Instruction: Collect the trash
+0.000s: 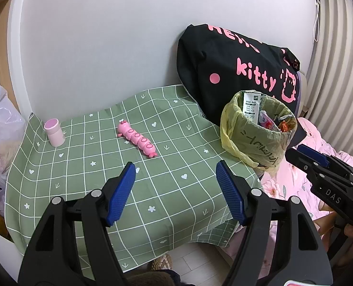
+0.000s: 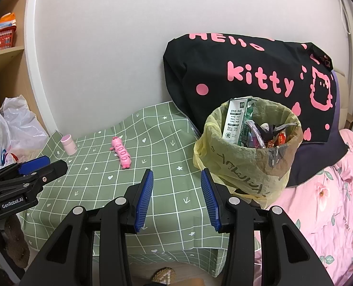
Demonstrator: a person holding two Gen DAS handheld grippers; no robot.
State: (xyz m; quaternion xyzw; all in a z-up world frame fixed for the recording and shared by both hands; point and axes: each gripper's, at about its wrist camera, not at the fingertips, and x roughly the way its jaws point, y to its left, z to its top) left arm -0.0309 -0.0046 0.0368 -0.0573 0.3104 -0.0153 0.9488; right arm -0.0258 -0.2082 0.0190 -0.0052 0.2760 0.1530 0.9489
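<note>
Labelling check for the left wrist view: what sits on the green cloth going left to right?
Small pink bottle → pink caterpillar toy → trash bin lined with a yellow bag, at the right edge of the green checked cloth, with a milk carton sticking up in it.

My right tongs (image 2: 176,188) open, empty, over green checked cloth (image 2: 100,176). Full trash bin (image 2: 248,157) just right of tongs. Pink toy (image 2: 121,152), small pink bottle (image 2: 68,144) beyond.
</note>
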